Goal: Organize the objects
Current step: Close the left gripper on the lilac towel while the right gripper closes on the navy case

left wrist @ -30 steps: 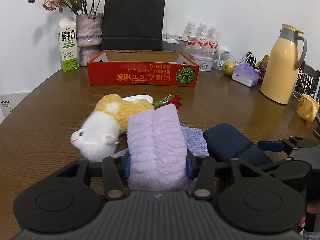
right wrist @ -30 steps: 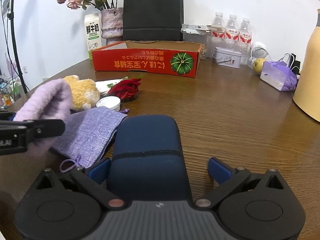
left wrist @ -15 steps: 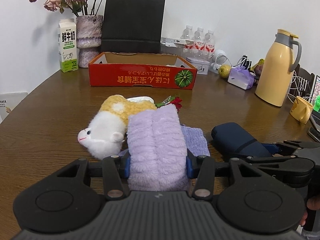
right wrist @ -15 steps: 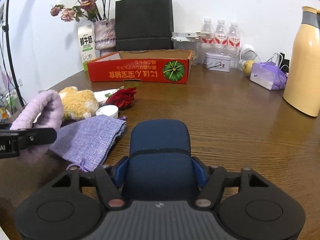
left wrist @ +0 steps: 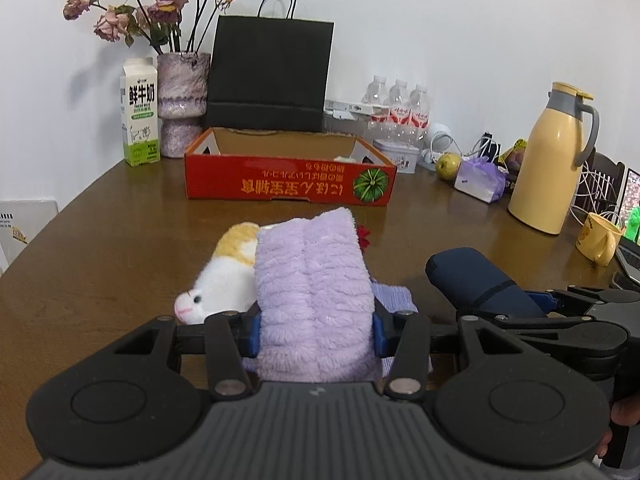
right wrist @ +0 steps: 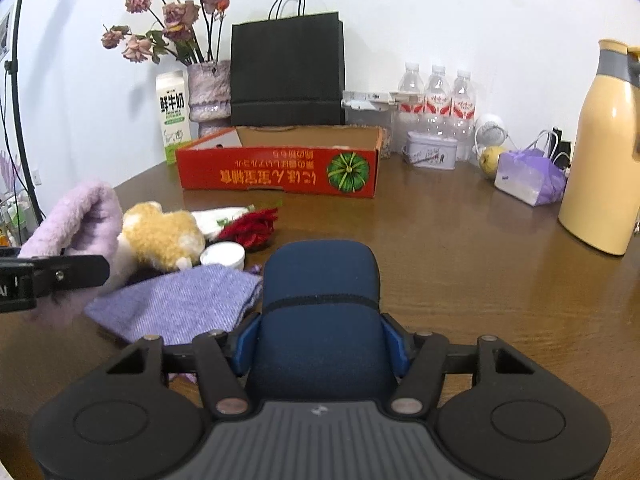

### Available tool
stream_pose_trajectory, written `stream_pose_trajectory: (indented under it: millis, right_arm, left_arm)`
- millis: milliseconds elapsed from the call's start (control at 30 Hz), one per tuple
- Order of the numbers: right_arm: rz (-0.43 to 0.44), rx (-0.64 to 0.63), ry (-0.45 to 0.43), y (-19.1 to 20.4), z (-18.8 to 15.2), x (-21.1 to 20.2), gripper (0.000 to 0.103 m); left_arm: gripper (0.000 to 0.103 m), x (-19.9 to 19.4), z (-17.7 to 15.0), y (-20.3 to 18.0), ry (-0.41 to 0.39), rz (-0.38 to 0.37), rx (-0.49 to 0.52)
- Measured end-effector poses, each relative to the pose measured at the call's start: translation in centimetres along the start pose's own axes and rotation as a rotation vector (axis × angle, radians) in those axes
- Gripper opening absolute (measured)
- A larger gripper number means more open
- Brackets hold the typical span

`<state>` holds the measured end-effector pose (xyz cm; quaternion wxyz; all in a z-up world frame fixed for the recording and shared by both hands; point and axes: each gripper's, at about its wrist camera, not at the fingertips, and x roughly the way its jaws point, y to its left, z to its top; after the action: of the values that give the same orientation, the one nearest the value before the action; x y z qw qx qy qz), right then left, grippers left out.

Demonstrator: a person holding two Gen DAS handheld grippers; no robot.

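Observation:
My left gripper is shut on a fluffy lilac cloth, held just above the brown table. A white and yellow plush toy lies behind it. My right gripper has its jaws closing, blue pads pressed on both sides of a navy soft case raised off the table. The left view shows that case to the right. A woven purple pouch, a white round lid and a red rose lie to the left. The open red cardboard box stands farther back.
A yellow thermos jug and a yellow mug stand at the right. Along the back wall are a milk carton, a vase of dried flowers, a black paper bag, water bottles and a purple tissue pack.
The right gripper's jaws closed from wide apart onto the navy case and lifted it a little. The left gripper kept its hold on the lilac cloth and rose slightly.

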<state>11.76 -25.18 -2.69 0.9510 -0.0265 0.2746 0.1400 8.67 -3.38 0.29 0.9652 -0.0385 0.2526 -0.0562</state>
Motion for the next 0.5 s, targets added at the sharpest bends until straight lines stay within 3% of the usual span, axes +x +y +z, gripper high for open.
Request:
stream_pose_trajectory:
  millis: [500]
  right_arm:
    - [0.007, -0.016, -0.079, 1.6, 3.6, 0.1, 0.061]
  left_arm:
    - [0.049, 0.5, 3.8, 1.2, -0.066, 0.023, 0.012]
